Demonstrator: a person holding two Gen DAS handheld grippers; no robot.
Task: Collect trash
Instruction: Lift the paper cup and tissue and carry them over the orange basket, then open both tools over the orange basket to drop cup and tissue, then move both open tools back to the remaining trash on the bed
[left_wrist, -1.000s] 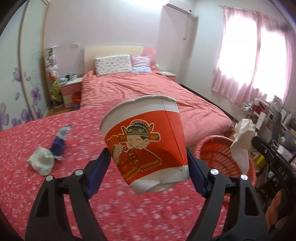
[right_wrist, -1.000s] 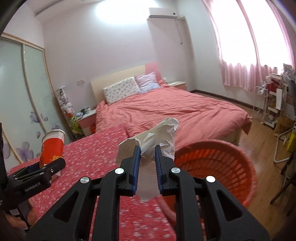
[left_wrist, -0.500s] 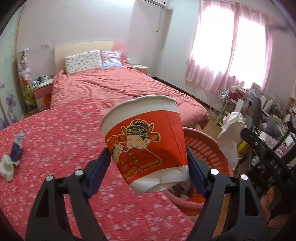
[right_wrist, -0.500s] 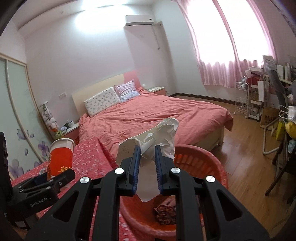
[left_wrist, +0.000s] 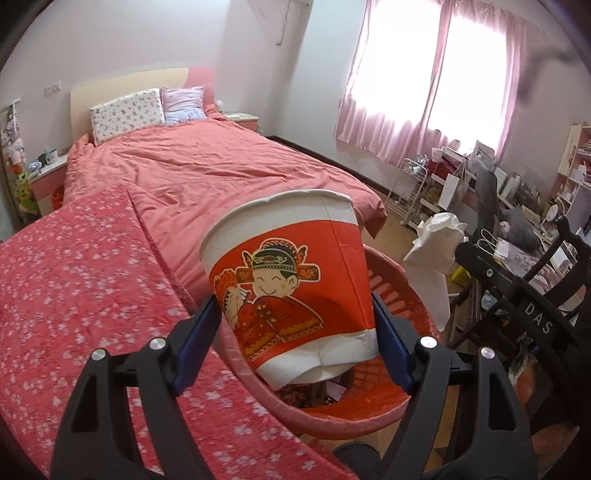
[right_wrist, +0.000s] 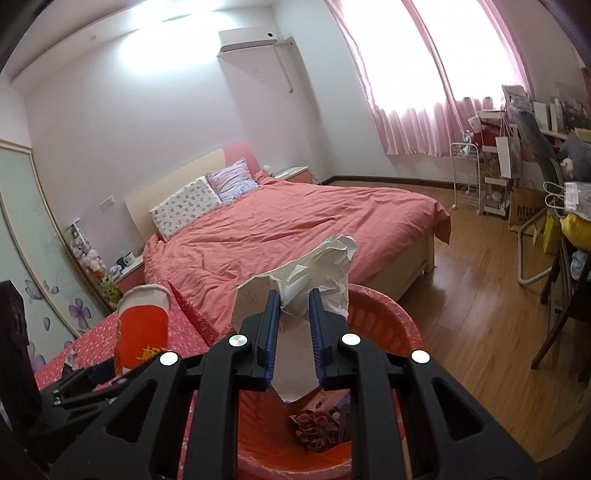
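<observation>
My left gripper (left_wrist: 295, 339) is shut on a red and white paper cup (left_wrist: 291, 280) with a cartoon figure, held over the near rim of the red basket (left_wrist: 369, 410). My right gripper (right_wrist: 293, 332) is shut on a crumpled white tissue (right_wrist: 317, 269), held above the same basket (right_wrist: 373, 306). The basket holds some trash (right_wrist: 317, 424) at its bottom. The cup also shows in the right wrist view (right_wrist: 142, 325), and the tissue in the left wrist view (left_wrist: 436, 258).
A table with a red flowered cloth (left_wrist: 74, 295) lies to the left of the basket. A bed with a red cover (right_wrist: 295, 229) stands behind. Chairs and cluttered shelves (left_wrist: 517, 221) are at the right, over a wood floor (right_wrist: 480, 295).
Both grippers have moved right, from over the table to above the basket, with the cup and tissue still held. The trash on the table has left the view.
</observation>
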